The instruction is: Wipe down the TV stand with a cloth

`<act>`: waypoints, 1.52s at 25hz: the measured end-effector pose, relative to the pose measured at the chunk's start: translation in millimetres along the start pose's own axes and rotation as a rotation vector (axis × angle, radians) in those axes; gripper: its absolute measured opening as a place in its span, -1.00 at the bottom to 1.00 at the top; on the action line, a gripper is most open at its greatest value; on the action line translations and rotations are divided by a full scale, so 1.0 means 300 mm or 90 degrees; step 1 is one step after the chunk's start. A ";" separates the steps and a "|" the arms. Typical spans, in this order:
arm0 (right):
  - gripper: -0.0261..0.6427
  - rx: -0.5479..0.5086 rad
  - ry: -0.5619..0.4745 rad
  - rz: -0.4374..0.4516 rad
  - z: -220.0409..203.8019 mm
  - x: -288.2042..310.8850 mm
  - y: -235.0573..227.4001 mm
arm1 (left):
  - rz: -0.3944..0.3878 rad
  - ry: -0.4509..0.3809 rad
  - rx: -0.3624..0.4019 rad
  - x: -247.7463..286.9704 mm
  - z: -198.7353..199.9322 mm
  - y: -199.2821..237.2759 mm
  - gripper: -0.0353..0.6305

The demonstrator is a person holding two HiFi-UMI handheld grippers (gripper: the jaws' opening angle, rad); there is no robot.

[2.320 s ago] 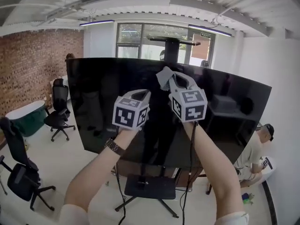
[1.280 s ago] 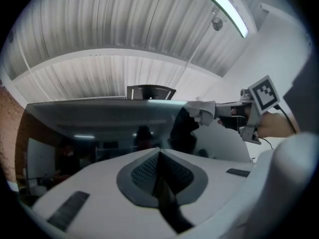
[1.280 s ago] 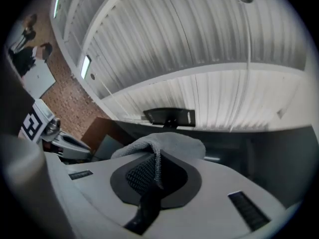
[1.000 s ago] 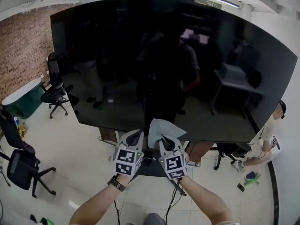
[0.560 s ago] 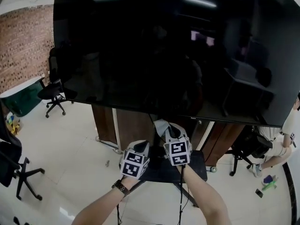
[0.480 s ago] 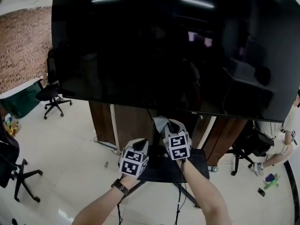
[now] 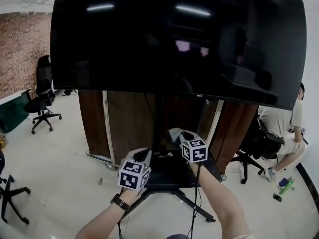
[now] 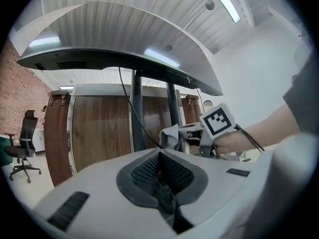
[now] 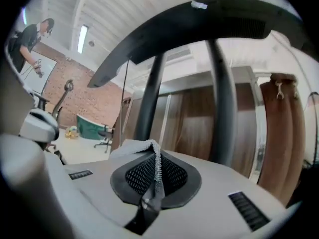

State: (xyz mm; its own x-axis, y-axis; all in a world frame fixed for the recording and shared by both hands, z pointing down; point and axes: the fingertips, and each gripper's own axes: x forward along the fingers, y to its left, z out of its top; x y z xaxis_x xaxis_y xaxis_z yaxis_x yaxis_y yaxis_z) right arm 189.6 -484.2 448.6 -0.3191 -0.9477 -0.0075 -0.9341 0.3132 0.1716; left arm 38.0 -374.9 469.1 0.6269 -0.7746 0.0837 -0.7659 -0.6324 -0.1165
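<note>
Big dark TV (image 7: pixel 174 39) fills the top of the head view, wood partition (image 7: pixel 127 126) behind it. TV stand (image 7: pixel 158 118): pole at centre, dark base shelf (image 7: pixel 167 177) and splayed legs at lower centre.

Progress, judged: wiping looks barely begun or not begun. Nothing marks any wiped part, so the pole, shelf and legs all seem left to do.

Right gripper (image 7: pixel 180 135), just right of centre, is clenched on the cloth (image 7: pixel 174 133), with a grey fold pinched between its pads (image 9: pixel 155 169). The cloth sits low by the pole, above the shelf.

Left gripper (image 7: pixel 141 156), lower centre, has its jaws pressed together with nothing between them.

Hard to tell:
- whether the cloth touches the pole
- the pole top, hidden behind the TV
- the shelf, partly covered by both grippers and too dark to show dust
</note>
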 end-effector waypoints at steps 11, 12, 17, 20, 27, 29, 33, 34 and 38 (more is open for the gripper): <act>-0.90 0.046 0.136 -0.124 -0.189 -0.161 -0.360 | -0.042 -0.030 0.001 -0.085 -0.036 -0.029 -0.81; -0.90 0.059 0.162 -0.112 -0.274 -0.185 -0.335 | -0.042 -0.023 0.003 -0.096 -0.055 -0.025 -0.81; -0.89 0.092 0.120 -0.012 -0.267 -0.239 -0.091 | -0.038 -0.021 -0.013 -0.118 -0.102 0.000 -0.81; -0.89 0.069 0.073 0.070 -0.156 -0.209 0.167 | -0.044 -0.022 -0.029 -0.107 -0.118 -0.005 -0.81; -0.89 0.132 0.194 -0.232 -0.474 -0.455 -0.442 | -0.072 -0.039 -0.038 -0.147 -0.133 -0.028 -0.81; -0.89 0.152 0.185 -0.288 -0.501 -0.598 -0.562 | -0.068 -0.036 -0.038 -0.156 -0.148 -0.008 -0.81; -0.89 0.127 0.094 -0.157 -0.341 -0.619 -0.249 | -0.035 -0.034 -0.025 -0.169 -0.162 0.044 -0.81; -0.89 0.122 0.071 -0.095 -0.293 -0.579 -0.086 | -0.020 -0.036 -0.024 -0.185 -0.167 0.066 -0.81; -0.89 0.130 0.005 0.152 -0.133 -0.397 0.576 | 0.038 -0.041 -0.039 -0.253 -0.186 0.151 -0.81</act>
State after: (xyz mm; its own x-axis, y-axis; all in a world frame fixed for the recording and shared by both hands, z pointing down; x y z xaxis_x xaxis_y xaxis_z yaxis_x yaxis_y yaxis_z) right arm 72.6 -319.8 518.4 -0.5324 -0.8463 0.0166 -0.8462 0.5317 -0.0343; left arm -52.2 -345.1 512.6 0.5859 -0.8103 0.0137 -0.8085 -0.5856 -0.0584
